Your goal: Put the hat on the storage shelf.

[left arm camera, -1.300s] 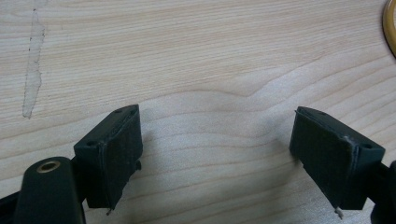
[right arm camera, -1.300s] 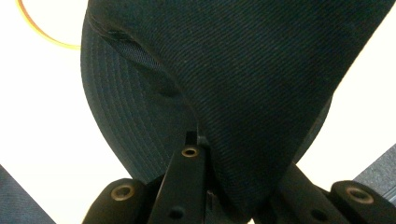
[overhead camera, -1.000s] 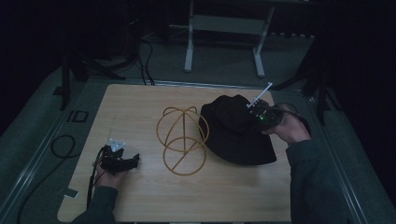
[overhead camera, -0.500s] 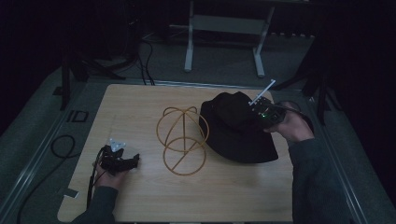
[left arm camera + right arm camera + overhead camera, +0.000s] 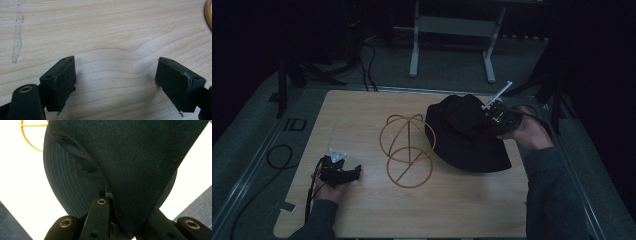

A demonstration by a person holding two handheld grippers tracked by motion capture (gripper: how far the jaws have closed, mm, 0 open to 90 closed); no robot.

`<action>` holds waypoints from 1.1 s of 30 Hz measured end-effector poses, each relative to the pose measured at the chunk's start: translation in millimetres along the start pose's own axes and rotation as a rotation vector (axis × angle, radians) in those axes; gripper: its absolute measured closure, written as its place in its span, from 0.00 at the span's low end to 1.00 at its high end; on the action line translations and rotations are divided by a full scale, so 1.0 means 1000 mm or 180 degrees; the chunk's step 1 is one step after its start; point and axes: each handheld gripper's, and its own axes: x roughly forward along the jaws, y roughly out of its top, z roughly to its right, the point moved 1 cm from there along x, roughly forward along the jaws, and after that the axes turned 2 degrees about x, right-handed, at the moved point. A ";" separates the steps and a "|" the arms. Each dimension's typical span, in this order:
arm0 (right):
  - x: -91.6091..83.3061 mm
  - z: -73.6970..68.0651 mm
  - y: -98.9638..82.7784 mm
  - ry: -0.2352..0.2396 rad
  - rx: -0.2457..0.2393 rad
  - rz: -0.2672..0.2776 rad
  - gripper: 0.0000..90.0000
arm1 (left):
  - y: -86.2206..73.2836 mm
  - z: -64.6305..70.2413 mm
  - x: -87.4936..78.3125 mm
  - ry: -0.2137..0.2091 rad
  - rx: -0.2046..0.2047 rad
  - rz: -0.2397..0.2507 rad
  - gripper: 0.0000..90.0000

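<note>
A black bucket hat (image 5: 464, 142) lies on the right half of the wooden table (image 5: 362, 110). My right gripper (image 5: 488, 121) comes in from the right and is shut on the hat's crown. In the right gripper view the dark fabric (image 5: 130, 157) bunches between the closed jaws of the right gripper (image 5: 110, 195). A gold wire hat stand (image 5: 407, 150) sits at the table's middle, just left of the brim, and its ring (image 5: 30, 135) also appears past the hat. My left gripper (image 5: 354, 172) rests on the table at the front left, open, with bare wood between the jaws of the left gripper (image 5: 116, 82).
A curved edge of the gold stand (image 5: 208, 12) reaches into the top right of the left gripper view. A metal frame (image 5: 452, 45) and cables (image 5: 367, 60) stand on the floor beyond the table's far edge. A cable (image 5: 277, 160) loops on the floor at the left.
My right hand has shifted slightly to the right with the hat's crown still gripped. The left gripper has stayed where it was.
</note>
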 end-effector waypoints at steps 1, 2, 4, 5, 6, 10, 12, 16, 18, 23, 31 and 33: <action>-0.001 0.000 0.000 -0.0012 -0.0002 -0.0005 0.97 | 0.000 0.000 0.000 0.0000 0.0000 0.0000 0.19; -0.002 0.000 0.000 -0.0020 -0.0002 -0.0002 0.97 | 0.000 0.000 0.000 0.0000 0.0000 0.0000 0.19; -0.004 0.000 0.000 -0.0031 -0.0005 0.0001 0.97 | 0.000 0.000 0.000 0.0000 0.0001 0.0000 0.19; -0.004 0.000 0.000 -0.0031 -0.0005 0.0001 0.97 | 0.000 0.000 0.000 0.0000 0.0001 0.0000 0.19; -0.006 0.000 0.000 -0.0035 -0.0005 0.0010 0.97 | 0.000 0.000 0.000 0.0000 0.0000 0.0000 0.19; -0.008 0.000 -0.001 -0.0038 -0.0008 0.0024 0.97 | 0.000 0.000 0.000 0.0000 0.0000 0.0000 0.19; -0.010 0.001 -0.001 -0.0048 -0.0010 0.0034 0.97 | 0.000 0.000 0.000 0.0000 0.0000 0.0000 0.19; -0.013 0.001 -0.001 -0.0058 -0.0017 0.0070 0.97 | 0.000 0.000 0.000 0.0000 0.0000 0.0000 0.19; -0.015 0.001 -0.001 -0.0054 -0.0016 0.0079 0.97 | 0.000 0.000 0.000 0.0000 0.0000 0.0000 0.19; -0.018 0.001 0.000 -0.0057 -0.0032 0.0109 0.97 | 0.000 0.000 0.000 0.0000 0.0000 -0.0001 0.19; -0.026 0.002 0.000 -0.0093 -0.0024 0.0160 0.97 | 0.000 0.000 0.000 0.0000 0.0001 -0.0001 0.19; -0.029 0.003 -0.001 -0.0093 -0.0026 0.0176 0.97 | 0.000 0.000 0.000 0.0000 0.0001 -0.0001 0.19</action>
